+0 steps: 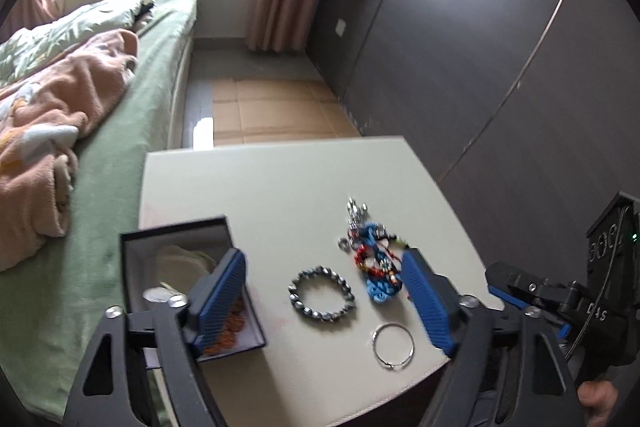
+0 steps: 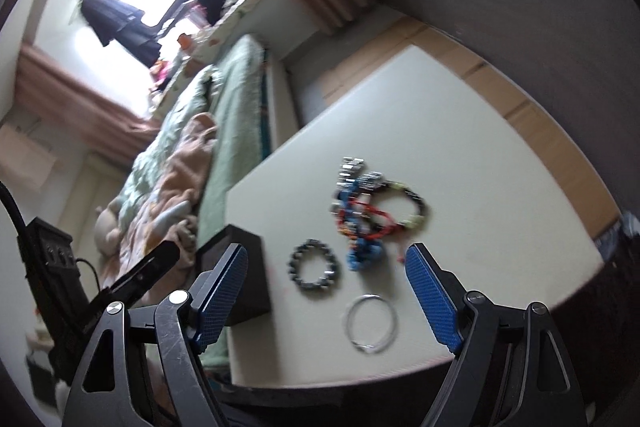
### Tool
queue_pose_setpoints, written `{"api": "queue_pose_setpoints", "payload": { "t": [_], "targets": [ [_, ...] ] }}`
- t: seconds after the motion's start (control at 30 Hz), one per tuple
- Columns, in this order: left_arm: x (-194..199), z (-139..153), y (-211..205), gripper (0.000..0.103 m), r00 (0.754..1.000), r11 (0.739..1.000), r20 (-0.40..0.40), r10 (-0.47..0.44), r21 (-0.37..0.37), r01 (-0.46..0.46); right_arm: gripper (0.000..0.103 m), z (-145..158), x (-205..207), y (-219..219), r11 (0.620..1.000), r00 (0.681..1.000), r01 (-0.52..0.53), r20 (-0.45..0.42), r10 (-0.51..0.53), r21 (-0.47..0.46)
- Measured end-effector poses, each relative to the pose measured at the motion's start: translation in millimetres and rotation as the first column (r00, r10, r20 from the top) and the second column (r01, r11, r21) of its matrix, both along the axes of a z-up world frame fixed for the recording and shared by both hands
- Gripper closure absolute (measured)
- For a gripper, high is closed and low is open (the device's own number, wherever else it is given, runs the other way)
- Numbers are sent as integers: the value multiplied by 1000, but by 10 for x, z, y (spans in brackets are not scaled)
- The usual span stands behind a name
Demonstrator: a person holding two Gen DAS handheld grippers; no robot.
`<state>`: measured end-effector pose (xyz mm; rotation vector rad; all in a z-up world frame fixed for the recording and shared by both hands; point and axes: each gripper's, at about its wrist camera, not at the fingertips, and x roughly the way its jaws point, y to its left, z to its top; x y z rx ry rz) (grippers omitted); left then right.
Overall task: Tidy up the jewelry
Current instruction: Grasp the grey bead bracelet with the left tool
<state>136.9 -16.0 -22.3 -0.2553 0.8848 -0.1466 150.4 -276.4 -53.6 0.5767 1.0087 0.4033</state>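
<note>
On the white table [image 1: 280, 187] lie a grey beaded bracelet [image 1: 321, 292], a thin silver bangle [image 1: 393, 345] and a tangled pile of blue, red and silver jewelry [image 1: 374, 259]. A dark open box [image 1: 180, 255] with orange beads inside sits at the table's left edge. My left gripper [image 1: 322, 291] hangs open above the beaded bracelet with nothing between its blue pads. In the right wrist view the beaded bracelet [image 2: 313, 265], bangle [image 2: 371, 323] and pile [image 2: 368, 207] lie ahead of my right gripper [image 2: 326, 287], which is open and empty. The box [image 2: 248, 267] is behind its left finger.
A bed with green sheet [image 1: 132, 131] and peach blanket [image 1: 60, 115] borders the table's left side. Dark wardrobe doors [image 1: 480, 47] stand on the right. The right gripper's body [image 1: 560, 291] shows at the lower right, with part of a hand [image 1: 596, 395].
</note>
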Motion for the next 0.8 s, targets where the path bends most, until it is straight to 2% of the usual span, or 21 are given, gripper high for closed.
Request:
{"api": "queue_pose_setpoints", "payload": {
  "t": [0.13,0.2,0.27,0.47,0.57,0.67,0.73,0.8],
  "targets": [
    [117,-177,-179,39,998,1000,-65,-25,-6,25,21,-60,22,-110,999,999,34,-25,-35,-24],
    [169,-260,-268,45,995,999,-93,-37,1,37,21,-93,36,-159,999,998,44,-35,-45,-21],
    [205,-336,-337,48,992,999,-119,-45,11,46,23,-142,60,-212,999,997,52,-51,-52,-9],
    [334,-623,-508,67,975,996,-213,-69,40,79,30,-273,143,-217,999,994,38,-105,-38,-8],
    [389,-777,-589,71,962,991,-264,-68,90,95,33,-278,172,-184,1000,994,24,-106,-25,-7],
    [433,-882,-619,76,952,991,-297,-80,77,108,33,-284,206,-142,1000,994,12,-106,-13,-12],
    [456,-932,-644,76,949,989,-306,-76,100,112,34,-293,233,-116,1000,994,3,-110,-5,-10],
    [487,-987,-658,76,942,989,-324,-85,90,120,37,-305,254,-74,1000,994,-6,-114,4,-14]
  ]
}}
